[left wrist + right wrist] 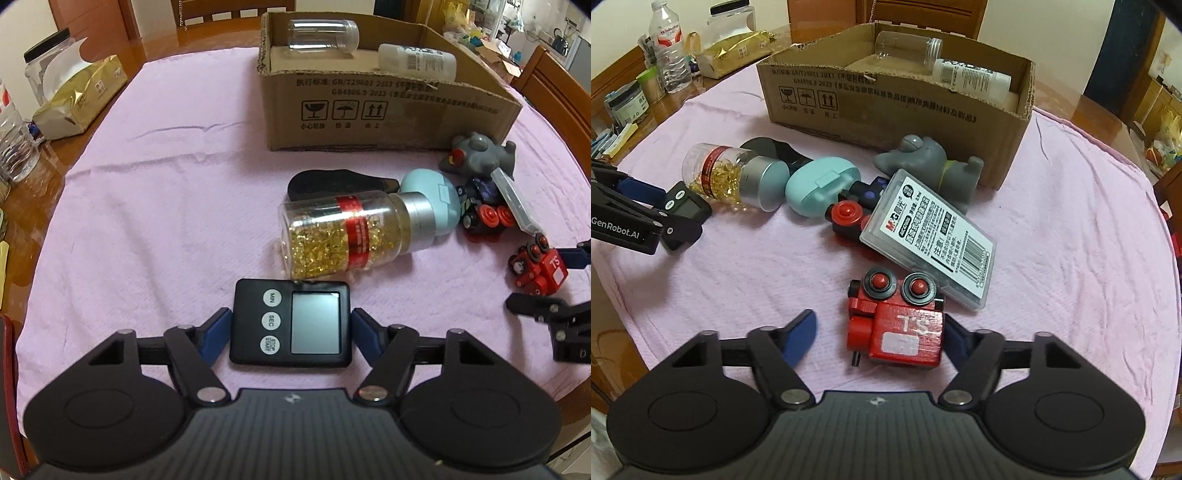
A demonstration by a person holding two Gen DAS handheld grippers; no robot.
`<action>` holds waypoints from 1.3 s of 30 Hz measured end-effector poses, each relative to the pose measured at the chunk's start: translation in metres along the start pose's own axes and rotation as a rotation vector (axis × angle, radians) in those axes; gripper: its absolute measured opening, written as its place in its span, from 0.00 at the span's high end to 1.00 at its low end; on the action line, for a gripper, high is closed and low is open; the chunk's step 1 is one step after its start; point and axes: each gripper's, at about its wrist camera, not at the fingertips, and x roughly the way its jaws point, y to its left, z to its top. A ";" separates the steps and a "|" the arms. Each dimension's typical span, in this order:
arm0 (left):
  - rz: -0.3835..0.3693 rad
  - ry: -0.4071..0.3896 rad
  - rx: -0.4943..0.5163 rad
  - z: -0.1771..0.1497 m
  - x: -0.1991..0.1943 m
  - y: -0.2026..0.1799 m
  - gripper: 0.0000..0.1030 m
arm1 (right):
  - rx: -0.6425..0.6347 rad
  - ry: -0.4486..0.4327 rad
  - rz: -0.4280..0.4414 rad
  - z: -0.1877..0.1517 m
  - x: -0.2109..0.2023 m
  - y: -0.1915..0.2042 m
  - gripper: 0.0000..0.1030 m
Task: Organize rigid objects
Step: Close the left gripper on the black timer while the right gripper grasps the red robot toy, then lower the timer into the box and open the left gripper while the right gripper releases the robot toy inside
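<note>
My left gripper (291,326) is shut on a black digital timer (290,325), its blue pads touching both sides, low over the pink cloth (147,221). The timer and left gripper also show in the right wrist view (683,206). My right gripper (881,330) is open around a red toy train block (897,325); the right pad touches it, the left pad stands apart. The cardboard box (886,99) at the back holds a clear jar (908,48) and a white bottle (971,79).
On the cloth lie a bottle of gold capsules (343,232), a light blue case (822,186), a black flat object (332,182), a grey rubber toy (931,162), a clear plastic card box (931,236) and another red and black train (849,218). Bottles and a gold bag (81,99) stand at the left.
</note>
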 end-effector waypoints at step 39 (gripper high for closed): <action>-0.165 -0.026 0.332 0.048 -0.081 0.002 0.33 | -0.039 -0.017 0.028 0.031 -0.067 -0.006 0.45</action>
